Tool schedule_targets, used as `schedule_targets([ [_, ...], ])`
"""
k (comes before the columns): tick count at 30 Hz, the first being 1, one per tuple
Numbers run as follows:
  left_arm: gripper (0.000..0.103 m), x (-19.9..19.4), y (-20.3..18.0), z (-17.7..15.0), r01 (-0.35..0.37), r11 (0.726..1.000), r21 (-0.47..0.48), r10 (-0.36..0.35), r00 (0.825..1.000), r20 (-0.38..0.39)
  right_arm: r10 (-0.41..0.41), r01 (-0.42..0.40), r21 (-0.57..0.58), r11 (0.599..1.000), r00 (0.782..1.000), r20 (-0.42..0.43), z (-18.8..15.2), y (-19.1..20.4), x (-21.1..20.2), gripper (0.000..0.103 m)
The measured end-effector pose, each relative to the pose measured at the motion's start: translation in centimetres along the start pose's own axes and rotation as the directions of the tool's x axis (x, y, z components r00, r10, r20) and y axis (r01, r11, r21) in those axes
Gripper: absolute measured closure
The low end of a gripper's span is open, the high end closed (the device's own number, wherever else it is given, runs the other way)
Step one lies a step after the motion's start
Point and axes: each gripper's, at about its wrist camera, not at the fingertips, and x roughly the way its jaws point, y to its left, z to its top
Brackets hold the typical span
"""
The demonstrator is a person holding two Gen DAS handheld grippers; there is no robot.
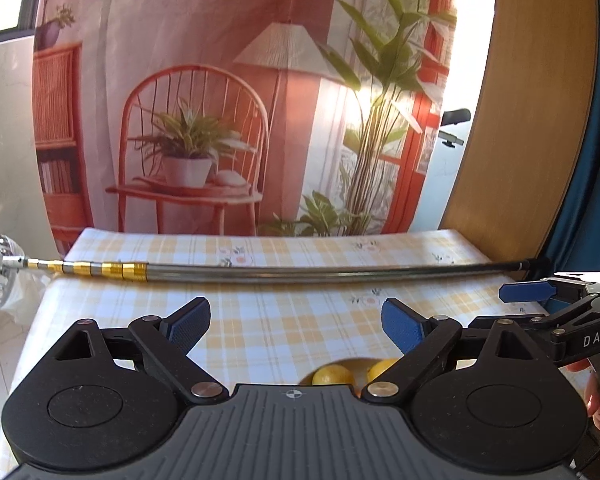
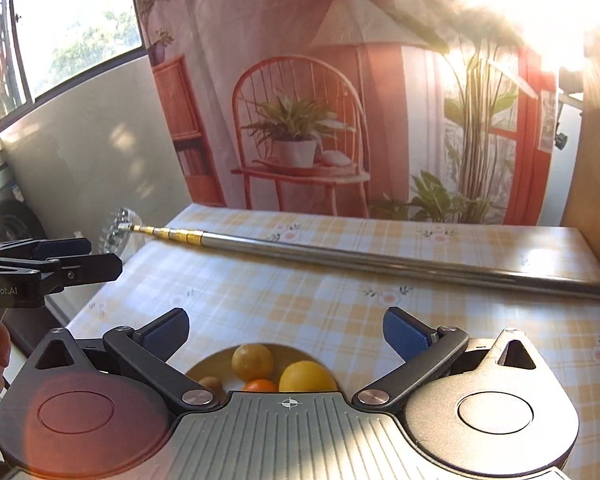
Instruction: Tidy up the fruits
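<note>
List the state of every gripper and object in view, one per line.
left gripper: open, holding nothing, above the table.
right gripper: open, holding nothing, above the plate.
plate: on the checked tablecloth, holding fruit, partly hidden.
lemons: two, loose on the plate.
orange fruit: on the plate, mostly hidden.
small brown fruit: at the plate's left side.
telescopic pole: lying flat across the table, untouched.

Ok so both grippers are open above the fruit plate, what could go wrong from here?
1. The fruits sit close together on the plate; closing on one may nudge its neighbours off.
2. Most of the plate hides under the right hand-held gripper, so aiming may be off.
3. The left hand-held gripper is close by; the two could collide.
</note>
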Motion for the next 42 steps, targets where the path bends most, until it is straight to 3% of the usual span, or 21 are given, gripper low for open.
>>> schedule_targets([
  [8, 0.006, -2.6, -1.5, 3.1, -0.057, 0.998, 0.036, 0.051, 0.989, 0.138, -0.061, 0.063, -0.006, 0.998, 0.984, 0.166, 3.1, 0.8, -3.5, 0.0],
  [12, 0.004, -3.8, -1.9, 4.3, -0.053, 0.998, 0.014, 0.05, 0.982, 0.181, -0.062, 0.063, 0.004, 0.998, 0.975, 0.214, 4.1, 1.1, -4.6, 0.0],
  [18, 0.002, -4.7, -2.6, 5.4, -0.112, 0.994, 0.009, 0.107, 0.967, 0.23, -0.094, 0.09, 0.025, 0.996, 0.961, 0.26, 4.9, 1.0, -5.8, 0.0],
  [26, 0.0, -5.3, -3.0, 6.1, -0.159, 0.986, 0.039, 0.146, 0.961, 0.233, -0.111, 0.106, 0.031, 0.994, 0.953, 0.281, 4.9, 1.2, -6.5, 0.0],
  [42, 0.0, -5.5, -3.0, 6.2, -0.174, 0.983, 0.058, 0.157, 0.963, 0.221, -0.12, 0.113, 0.041, 0.993, 0.951, 0.284, 4.8, 1.1, -6.4, 0.0],
])
